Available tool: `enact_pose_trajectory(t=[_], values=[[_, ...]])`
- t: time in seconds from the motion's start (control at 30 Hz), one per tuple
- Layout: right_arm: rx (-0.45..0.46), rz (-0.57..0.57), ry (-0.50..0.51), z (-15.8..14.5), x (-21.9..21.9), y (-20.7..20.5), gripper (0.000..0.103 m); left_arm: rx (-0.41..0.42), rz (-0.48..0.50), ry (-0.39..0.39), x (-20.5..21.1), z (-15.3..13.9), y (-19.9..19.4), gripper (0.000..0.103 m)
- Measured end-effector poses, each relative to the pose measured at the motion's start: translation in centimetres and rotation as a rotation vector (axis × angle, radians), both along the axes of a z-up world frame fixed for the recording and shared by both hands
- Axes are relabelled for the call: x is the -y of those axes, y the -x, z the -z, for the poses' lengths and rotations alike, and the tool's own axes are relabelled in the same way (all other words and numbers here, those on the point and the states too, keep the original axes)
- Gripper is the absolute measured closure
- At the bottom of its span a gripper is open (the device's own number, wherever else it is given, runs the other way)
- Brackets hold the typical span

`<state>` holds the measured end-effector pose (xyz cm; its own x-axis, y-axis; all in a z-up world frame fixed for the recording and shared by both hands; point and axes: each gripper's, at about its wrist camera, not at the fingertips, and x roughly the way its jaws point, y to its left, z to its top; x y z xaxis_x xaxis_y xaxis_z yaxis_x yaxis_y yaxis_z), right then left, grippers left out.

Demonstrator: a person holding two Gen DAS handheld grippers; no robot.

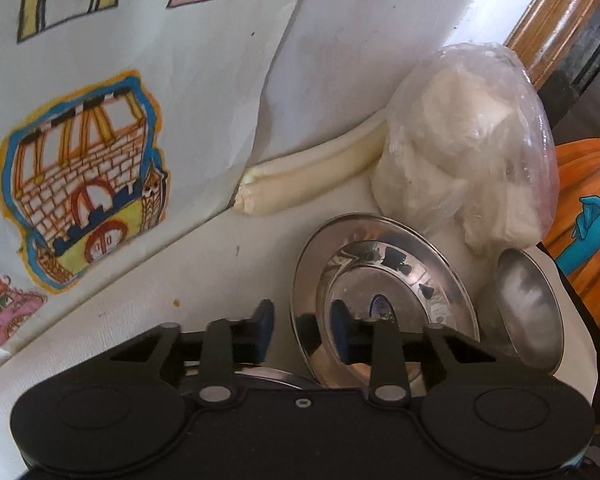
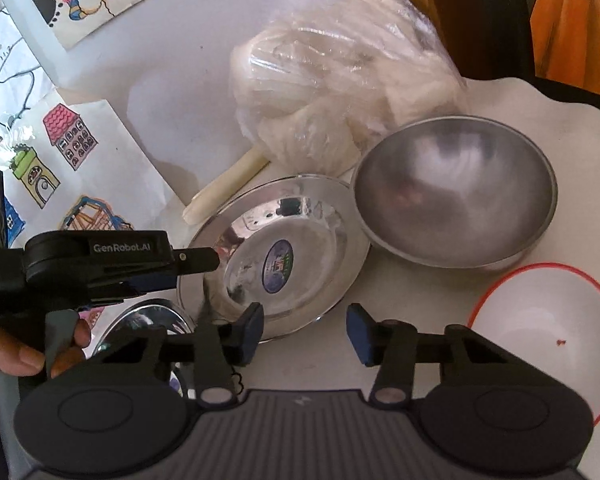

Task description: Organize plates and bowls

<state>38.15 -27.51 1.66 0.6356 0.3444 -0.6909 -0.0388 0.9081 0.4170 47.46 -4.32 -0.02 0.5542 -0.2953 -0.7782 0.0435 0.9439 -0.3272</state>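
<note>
A shiny steel plate [image 2: 276,256] with a sticker lies mid-table; it also shows in the left wrist view [image 1: 384,300]. A steel bowl [image 2: 456,196] sits to its right, also visible in the left wrist view [image 1: 528,308]. A white bowl with a red rim [image 2: 548,340] is at the right front. A second steel dish [image 2: 148,324] lies at the left front. My left gripper [image 1: 304,332] is open with its jaws either side of the plate's near left rim; it also shows in the right wrist view [image 2: 196,260]. My right gripper [image 2: 304,332] is open and empty above the plate's front edge.
A plastic bag of white stuff [image 2: 340,88] stands behind the dishes, with a pale stick [image 2: 224,188] beside it. Children's drawings [image 1: 88,184] cover the table's left side. A wooden frame [image 1: 556,16] and a dark edge bound the back right.
</note>
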Motion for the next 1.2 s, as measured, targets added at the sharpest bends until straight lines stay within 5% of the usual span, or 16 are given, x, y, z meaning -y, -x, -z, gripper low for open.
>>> enact_pose_trajectory(t=[0.27, 0.57, 1.2], values=[[0.011, 0.009, -0.008, 0.3, -0.3, -0.2, 0.067, 0.011, -0.008, 0.003, -0.4, -0.5, 0.5, 0.088], [0.058, 0.042, -0.063, 0.2, 0.4, -0.3, 0.068, 0.084, 0.0, -0.017, -0.8, -2.4, 1.6, 0.089], [0.117, -0.001, -0.132, -1.3, 0.6, 2.4, 0.068, 0.149, -0.019, 0.107, -5.0, -5.3, 6.6, 0.093]])
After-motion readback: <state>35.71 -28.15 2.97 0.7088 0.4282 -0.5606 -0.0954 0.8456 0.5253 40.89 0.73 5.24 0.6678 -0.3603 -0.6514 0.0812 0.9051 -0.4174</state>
